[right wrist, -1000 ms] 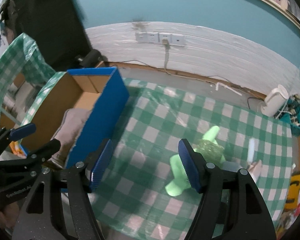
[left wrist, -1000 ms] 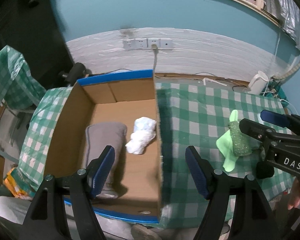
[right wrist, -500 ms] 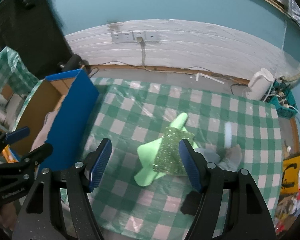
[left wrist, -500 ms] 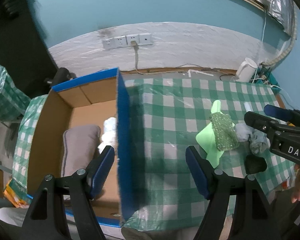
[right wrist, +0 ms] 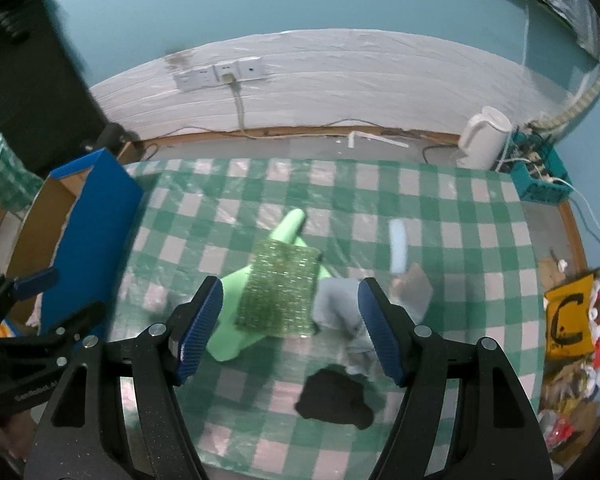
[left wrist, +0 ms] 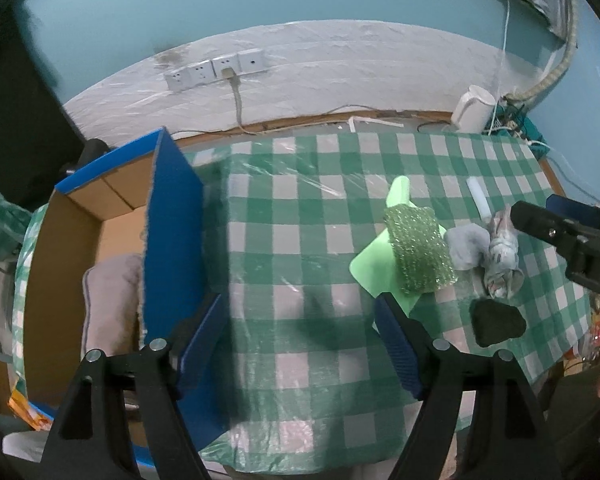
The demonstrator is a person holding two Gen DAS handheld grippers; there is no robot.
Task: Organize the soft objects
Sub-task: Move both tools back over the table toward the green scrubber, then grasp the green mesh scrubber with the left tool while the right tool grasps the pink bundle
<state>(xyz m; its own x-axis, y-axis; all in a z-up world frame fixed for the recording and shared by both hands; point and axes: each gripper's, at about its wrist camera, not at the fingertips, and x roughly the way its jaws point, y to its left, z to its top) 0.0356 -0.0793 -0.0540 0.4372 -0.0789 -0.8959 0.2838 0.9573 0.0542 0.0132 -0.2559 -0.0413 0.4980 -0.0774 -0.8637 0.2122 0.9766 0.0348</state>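
Observation:
A glittery green sponge (left wrist: 418,250) (right wrist: 278,290) lies on a light green cloth (left wrist: 374,266) (right wrist: 236,336) on the checked table. Beside them are a pale grey cloth (left wrist: 466,246) (right wrist: 334,306), a patterned grey rag (left wrist: 500,258) and a black pad (left wrist: 496,322) (right wrist: 332,396). A blue cardboard box (left wrist: 172,236) (right wrist: 96,216) at the left holds a grey cushion (left wrist: 112,300). My left gripper (left wrist: 300,344) is open and empty over the table beside the box. My right gripper (right wrist: 290,330) is open and empty, above the sponge.
A white tube (left wrist: 478,196) (right wrist: 398,250) lies on the table behind the cloths. A white kettle (right wrist: 484,136) and a teal crate (right wrist: 540,176) stand beyond the far right corner. A yellow bag (right wrist: 568,320) lies right of the table.
Both grippers have moved right, away from the box and towards the pile of soft things. The sponge now lies between my right gripper's fingers. Both stay open.

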